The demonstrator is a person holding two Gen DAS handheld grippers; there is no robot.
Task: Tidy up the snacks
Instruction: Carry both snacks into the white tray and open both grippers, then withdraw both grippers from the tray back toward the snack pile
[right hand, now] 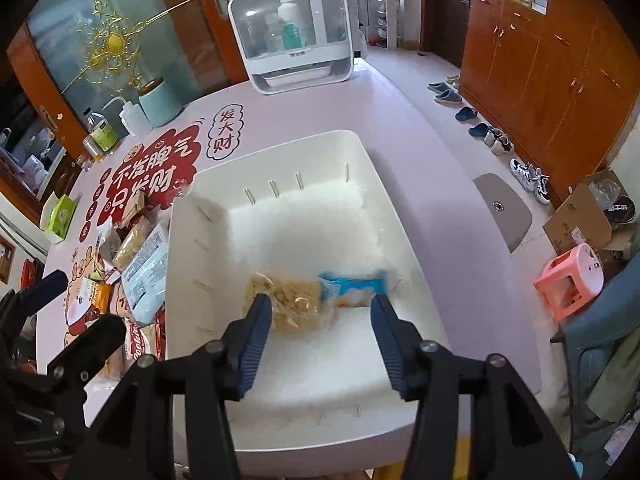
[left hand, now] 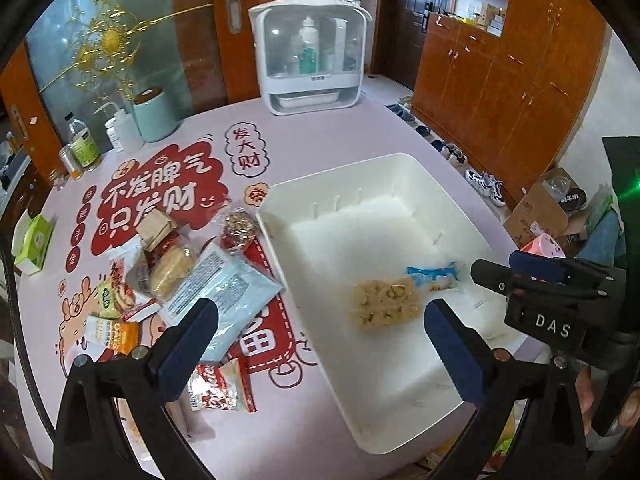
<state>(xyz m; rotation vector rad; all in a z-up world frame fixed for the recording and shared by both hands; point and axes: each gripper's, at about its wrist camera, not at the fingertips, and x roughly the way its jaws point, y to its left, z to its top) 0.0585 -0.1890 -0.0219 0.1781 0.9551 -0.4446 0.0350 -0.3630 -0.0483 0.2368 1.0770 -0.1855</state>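
A white bin [left hand: 472, 236] [right hand: 192, 240] sits on the pink table. Inside it lie a clear pack of beige snacks [left hand: 386, 306] [right hand: 288, 300] and a blue-and-white packet [left hand: 434, 274] [right hand: 354, 286], side by side. My left gripper [left hand: 320, 316] hangs open above the bin's left wall, nothing between its fingers. My right gripper [right hand: 320, 312] is open over the two packs in the bin, not pressing either; it also shows in the left wrist view as a black body [left hand: 552, 296]. A pile of snack packets [left hand: 188, 276] [right hand: 136, 264] lies left of the bin.
At the table's far edge stand a white cabinet with bottles [left hand: 308, 56] [right hand: 292, 28], a mint canister [left hand: 154, 114], a squeeze bottle [left hand: 120, 128] and jars. A green tissue box [left hand: 34, 242] lies far left. Shoes, a cardboard box [right hand: 580, 216] and a pink stool [right hand: 568, 280] are on the floor, right.
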